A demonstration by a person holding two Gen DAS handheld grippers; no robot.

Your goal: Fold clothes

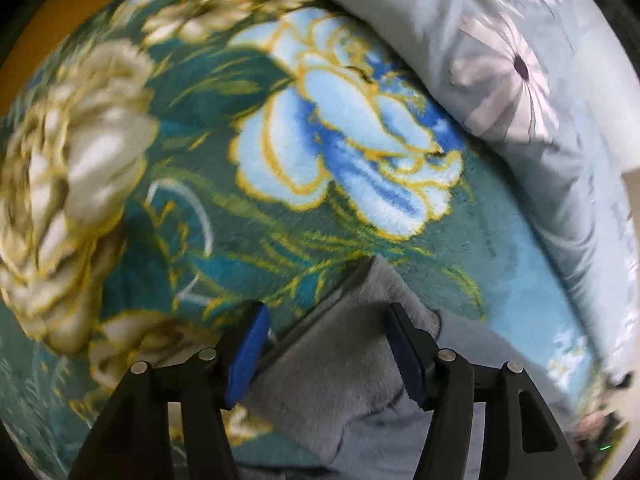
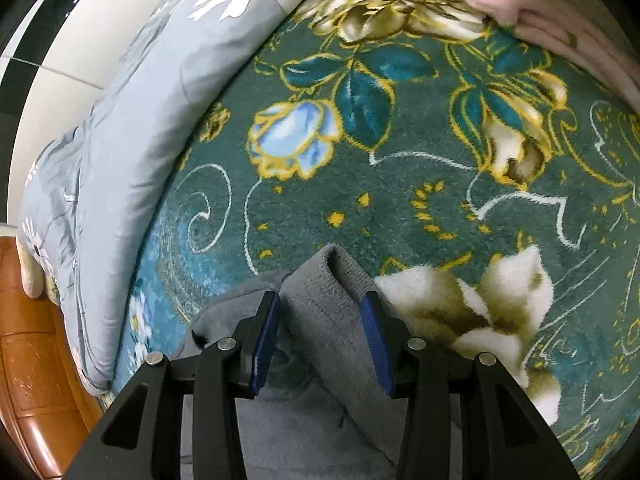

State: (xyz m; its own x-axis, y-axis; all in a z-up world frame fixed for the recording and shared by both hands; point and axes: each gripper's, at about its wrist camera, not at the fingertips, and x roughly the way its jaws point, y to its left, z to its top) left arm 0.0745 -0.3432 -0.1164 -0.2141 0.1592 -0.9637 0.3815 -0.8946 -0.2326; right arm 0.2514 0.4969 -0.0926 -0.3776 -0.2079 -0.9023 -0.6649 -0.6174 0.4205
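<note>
Seemingly ungripped: grey garment (image 2: 320,312) between right gripper (image 2: 322,316) pads.

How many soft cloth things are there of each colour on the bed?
Grey clothes: 1, the grey garment between each claw
Pink clothes: 1, the pink garment
Green flowery blanket: 1
Pale blue flowery quilt: 1
Total: 4

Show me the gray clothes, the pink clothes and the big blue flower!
gray garment (image 2: 320,312): right wrist view, ribbed edge between the fingers.
pink garment (image 2: 560,20): right wrist view, folded edge.
blue flower (image 1: 340,132): left wrist view, middle petals.
</note>
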